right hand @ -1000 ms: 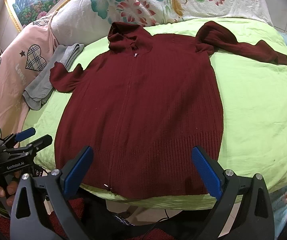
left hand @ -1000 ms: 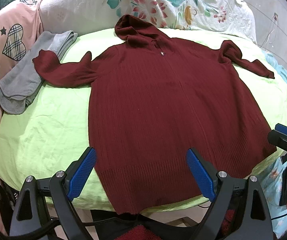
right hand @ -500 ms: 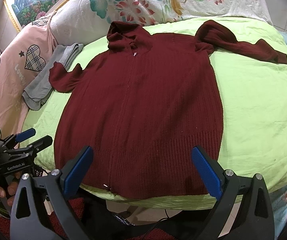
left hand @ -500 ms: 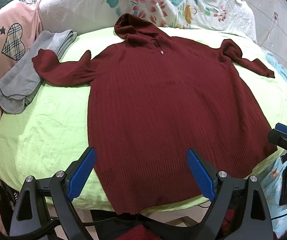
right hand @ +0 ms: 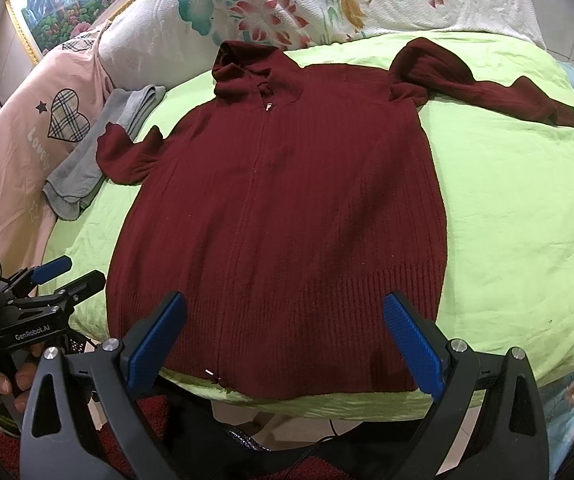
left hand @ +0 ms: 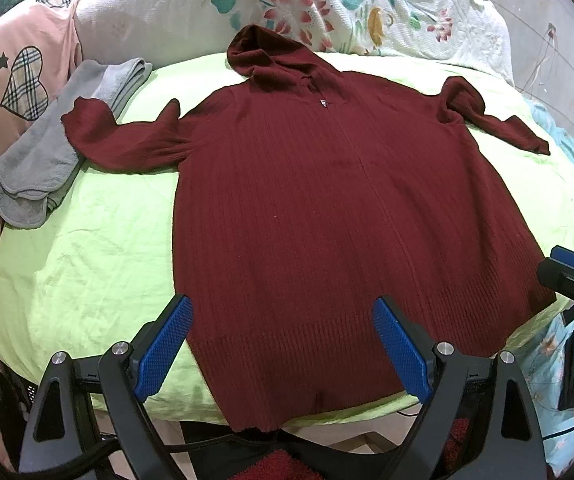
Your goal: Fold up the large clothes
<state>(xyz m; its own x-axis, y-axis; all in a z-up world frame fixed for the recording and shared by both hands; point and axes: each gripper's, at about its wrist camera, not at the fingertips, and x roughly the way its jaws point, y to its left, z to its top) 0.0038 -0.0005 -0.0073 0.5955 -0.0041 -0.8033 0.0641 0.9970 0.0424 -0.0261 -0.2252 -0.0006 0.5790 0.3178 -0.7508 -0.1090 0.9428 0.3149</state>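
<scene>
Maroon hoodie [left hand: 327,216] flat on green sheet [left hand: 87,256]; left gripper [left hand: 283,344], right gripper [right hand: 285,340] both wide, empty, near hem.

Bed [left hand: 87,248] w/ lime-green sheet filled most of the rm. Floral quilt [right hand: 327,4] was bunched at the head; pink heart-print cover [left hand: 15,92] lay on the left. Gold-framed landscape pic [right hand: 67,4] hung on wall behind.

My fingers [left hand: 401,346] carry blue pads over a dark red ribbed hoodie [left hand: 327,216], lime-green sheet [left hand: 87,256], grey towel [left hand: 43,160], floral white quilt [left hand: 327,4], and pink plaid-heart cloth [left hand: 15,80].
</scene>
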